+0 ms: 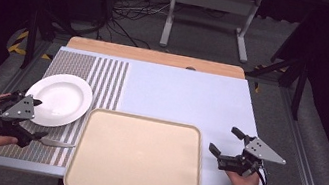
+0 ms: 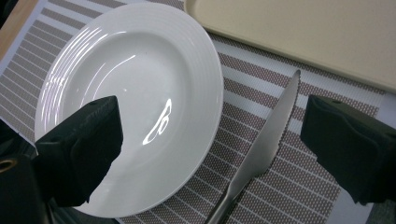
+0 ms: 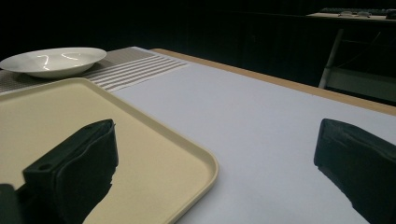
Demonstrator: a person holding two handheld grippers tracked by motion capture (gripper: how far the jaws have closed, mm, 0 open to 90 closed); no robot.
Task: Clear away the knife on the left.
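A white plate rests on a striped placemat at the table's left. Beside it on the mat lies a metal knife, its blade toward the beige tray, which sits at the front centre with nothing on it. My left gripper is open at the plate's near edge. In the left gripper view, the knife lies on the mat between the spread jaws, nearer the right one and untouched, with the plate under the left jaw. My right gripper is open and holds nothing, just right of the tray.
The pale blue table cover stretches behind and to the right of the tray. In the right gripper view, the tray's rim lies below the open gripper and the plate is far left. A white frame stands on the floor beyond the table.
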